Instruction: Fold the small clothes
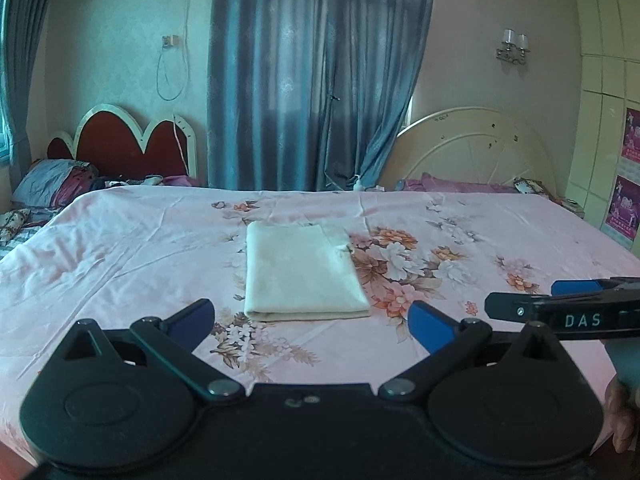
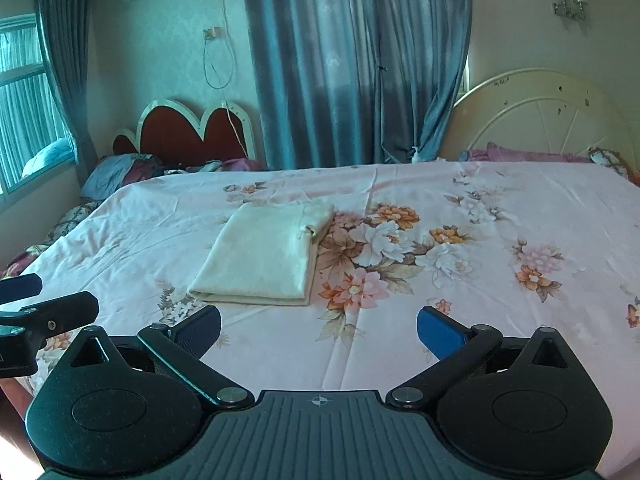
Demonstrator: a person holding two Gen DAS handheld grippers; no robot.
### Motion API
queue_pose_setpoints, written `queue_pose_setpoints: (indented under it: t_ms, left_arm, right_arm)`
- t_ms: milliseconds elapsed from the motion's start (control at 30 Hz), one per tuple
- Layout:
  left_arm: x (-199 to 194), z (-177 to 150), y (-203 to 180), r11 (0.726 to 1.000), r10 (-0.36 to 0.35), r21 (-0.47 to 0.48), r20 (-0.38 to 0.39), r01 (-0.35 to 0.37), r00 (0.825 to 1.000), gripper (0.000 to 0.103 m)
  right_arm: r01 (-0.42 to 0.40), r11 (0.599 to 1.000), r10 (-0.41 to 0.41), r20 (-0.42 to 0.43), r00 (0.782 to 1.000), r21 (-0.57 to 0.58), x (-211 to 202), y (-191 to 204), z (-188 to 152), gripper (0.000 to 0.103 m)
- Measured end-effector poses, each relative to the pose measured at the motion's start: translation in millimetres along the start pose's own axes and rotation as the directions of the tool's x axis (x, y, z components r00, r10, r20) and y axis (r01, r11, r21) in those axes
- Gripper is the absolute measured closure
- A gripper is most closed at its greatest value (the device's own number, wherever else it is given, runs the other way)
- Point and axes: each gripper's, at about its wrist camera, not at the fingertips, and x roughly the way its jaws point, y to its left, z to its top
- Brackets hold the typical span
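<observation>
A cream-coloured small garment [image 1: 300,270] lies folded into a neat rectangle on the pink floral bedsheet [image 1: 120,248]; it also shows in the right wrist view [image 2: 264,258]. My left gripper [image 1: 312,320] is open and empty, just in front of the garment's near edge. My right gripper [image 2: 318,330] is open and empty, in front of the garment and slightly to its right. The right gripper's fingers [image 1: 560,304] enter the left wrist view from the right. The left gripper's fingers [image 2: 40,312] show at the left edge of the right wrist view.
The sheet [image 2: 480,240] covers a wide bed. A red heart-shaped headboard [image 1: 132,140] with piled bedding stands at the back left. A cream round headboard [image 1: 480,148] stands at the back right. Blue curtains [image 1: 312,80] hang behind.
</observation>
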Motion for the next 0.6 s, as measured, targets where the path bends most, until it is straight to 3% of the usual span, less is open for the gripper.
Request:
queue_pose_setpoints:
  t_ms: [600]
  left_arm:
    - [4,2,-10,1.000,-0.020,0.009,0.009,0.020,1.000,0.001]
  right_arm:
    - [0.003,1.000,-0.002,0.014,1.000,-0.014,-14,-10,9,0.000]
